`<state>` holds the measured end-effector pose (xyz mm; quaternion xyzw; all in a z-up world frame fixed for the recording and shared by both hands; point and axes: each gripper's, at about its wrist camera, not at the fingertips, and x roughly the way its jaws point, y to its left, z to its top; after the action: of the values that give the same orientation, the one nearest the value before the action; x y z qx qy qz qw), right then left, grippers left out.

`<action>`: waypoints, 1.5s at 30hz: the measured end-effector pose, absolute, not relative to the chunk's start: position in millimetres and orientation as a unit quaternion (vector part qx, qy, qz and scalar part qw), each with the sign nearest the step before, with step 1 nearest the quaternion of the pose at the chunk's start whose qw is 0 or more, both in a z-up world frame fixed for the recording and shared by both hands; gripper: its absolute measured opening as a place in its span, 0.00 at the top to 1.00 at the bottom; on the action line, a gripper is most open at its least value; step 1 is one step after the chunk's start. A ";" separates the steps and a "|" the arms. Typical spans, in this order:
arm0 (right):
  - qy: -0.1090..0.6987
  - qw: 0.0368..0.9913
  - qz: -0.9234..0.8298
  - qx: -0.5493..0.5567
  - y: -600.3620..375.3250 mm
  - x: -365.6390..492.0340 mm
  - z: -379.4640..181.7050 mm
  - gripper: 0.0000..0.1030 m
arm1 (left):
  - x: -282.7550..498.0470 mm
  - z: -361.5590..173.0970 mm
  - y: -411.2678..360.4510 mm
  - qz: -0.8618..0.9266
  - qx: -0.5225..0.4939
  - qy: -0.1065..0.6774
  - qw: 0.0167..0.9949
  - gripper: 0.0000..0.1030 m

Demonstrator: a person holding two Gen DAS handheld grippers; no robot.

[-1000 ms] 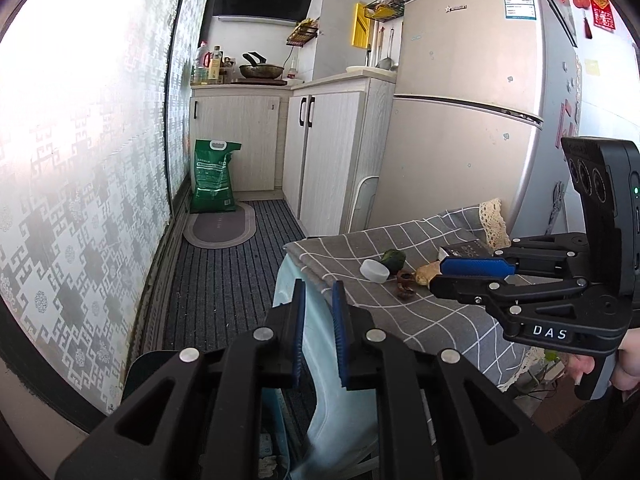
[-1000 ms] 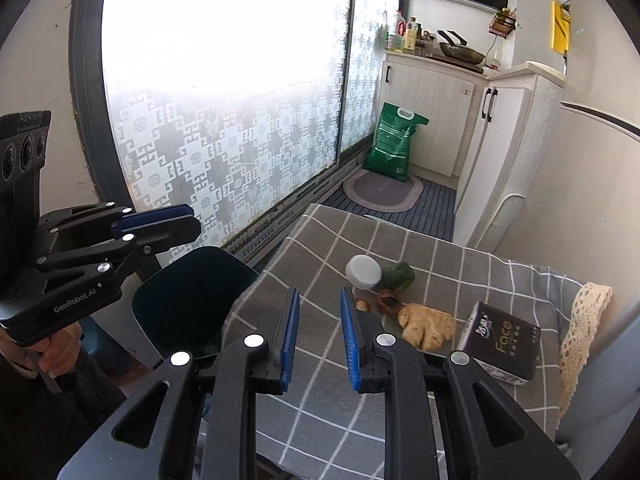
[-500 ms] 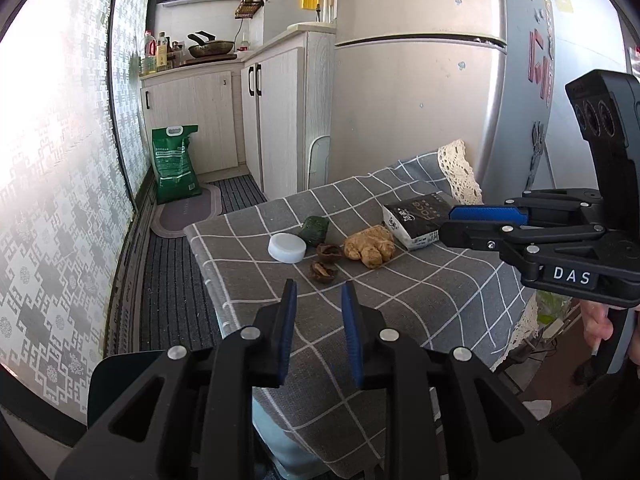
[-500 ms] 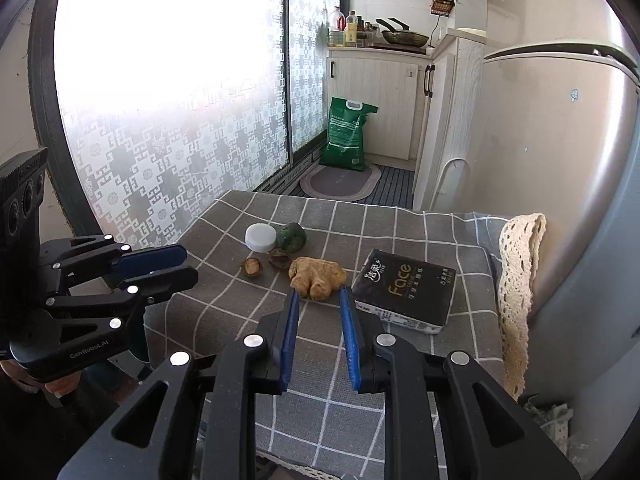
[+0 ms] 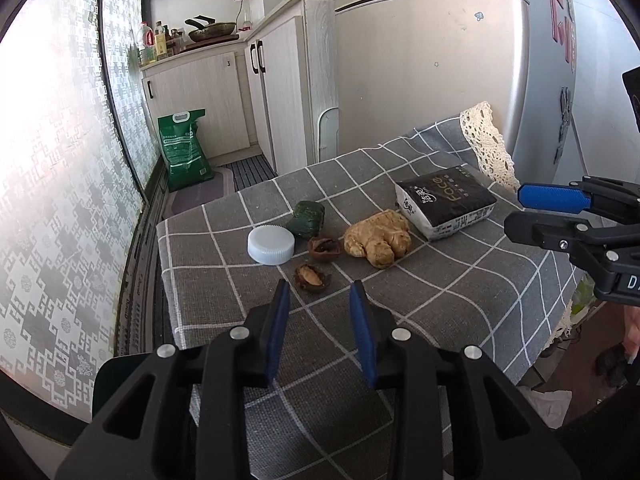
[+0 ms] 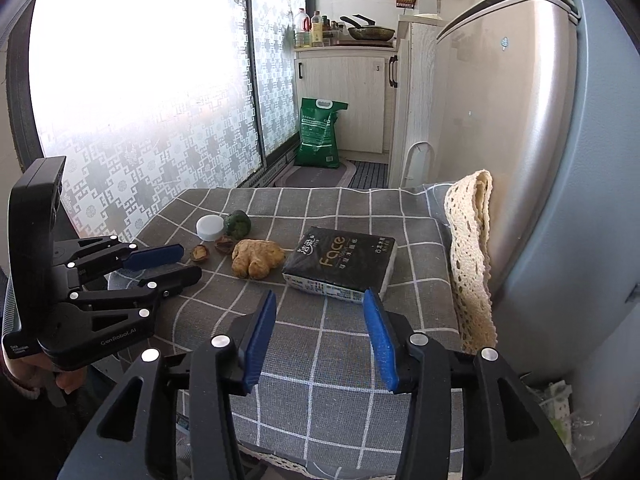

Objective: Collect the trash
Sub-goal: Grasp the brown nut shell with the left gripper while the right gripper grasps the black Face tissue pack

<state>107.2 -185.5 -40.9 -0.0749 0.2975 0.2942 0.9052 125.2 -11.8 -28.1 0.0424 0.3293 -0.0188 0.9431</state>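
Observation:
On the grey checked tablecloth (image 5: pixel 460 292) lie a white bottle cap (image 5: pixel 271 245), a green crumpled scrap (image 5: pixel 307 219), two brown nut shells (image 5: pixel 324 249) (image 5: pixel 311 277) and a piece of ginger (image 5: pixel 378 238). My left gripper (image 5: pixel 318 300) is open and empty, just short of the nearer shell. My right gripper (image 6: pixel 320 304) is open and empty, in front of the black tissue pack (image 6: pixel 340 262). The ginger (image 6: pixel 256 258), the cap (image 6: pixel 209 227) and the left gripper (image 6: pixel 172 264) also show in the right wrist view.
A silver fridge (image 5: pixel 432 72) stands behind the table, with a lace cloth (image 6: pixel 470 248) at the table's right end. White cabinets (image 5: pixel 280 92), a green sack (image 5: pixel 184 156) and a mat lie beyond. A frosted patterned window (image 6: pixel 140 100) lines the left side.
Both grippers have moved in over the table and opened wider. The left one now sits close to the nut shells, the right one close to the tissue pack.

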 end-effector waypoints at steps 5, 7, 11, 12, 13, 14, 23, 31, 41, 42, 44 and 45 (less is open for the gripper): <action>0.303 0.909 0.281 -0.058 -193.4 113.4 -52.1 0.35 | 132.2 -28.7 -10.6 -0.014 0.040 0.331 0.943 0.66; 0.303 0.911 0.274 -0.055 -193.6 114.5 -55.1 0.32 | 134.0 -28.9 -10.1 -0.013 0.039 0.331 0.943 0.66; 0.298 0.915 0.267 -0.050 -189.8 115.3 -58.0 0.25 | 135.0 -29.9 -10.9 -0.014 0.039 0.331 0.943 0.71; 0.296 0.916 0.265 -0.051 -187.3 115.5 -58.0 0.25 | 135.3 -30.2 -11.5 -0.016 0.040 0.331 0.943 0.73; 0.296 0.916 0.265 -0.052 -184.4 115.7 -58.4 0.23 | 136.1 -30.5 -12.3 -0.020 0.041 0.332 0.942 0.77; 0.296 0.916 0.265 -0.053 -181.1 116.1 -58.8 0.22 | 137.1 -30.7 -13.3 -0.022 0.043 0.332 0.942 0.78; 0.300 0.918 0.251 -0.057 -161.0 125.0 -63.2 0.21 | 132.0 -25.3 -5.5 -0.026 0.017 0.320 0.947 0.79; 0.294 0.928 0.219 -0.068 -151.2 134.2 -70.8 0.21 | 120.1 -17.1 -0.5 -0.035 -0.001 0.302 0.953 0.79; 0.289 0.936 0.186 -0.070 -140.0 142.5 -73.9 0.21 | 110.0 -19.1 7.9 -0.043 0.005 0.300 0.953 0.79; 0.289 0.937 0.183 -0.071 -139.0 143.5 -74.4 0.21 | 109.0 -19.3 10.2 -0.042 0.003 0.300 0.953 0.79; 0.288 0.938 0.177 -0.072 -136.3 145.2 -75.1 0.21 | 107.0 -18.5 15.5 -0.040 -0.001 0.299 0.953 0.79; 0.286 0.940 0.173 -0.071 -135.6 145.8 -75.5 0.21 | 106.1 -18.2 17.8 -0.039 -0.003 0.299 0.954 0.79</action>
<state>145.8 -135.6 -75.5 -0.0713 0.2864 0.1732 0.9396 106.1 17.8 -18.2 -0.0028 0.2986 -0.0389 0.9536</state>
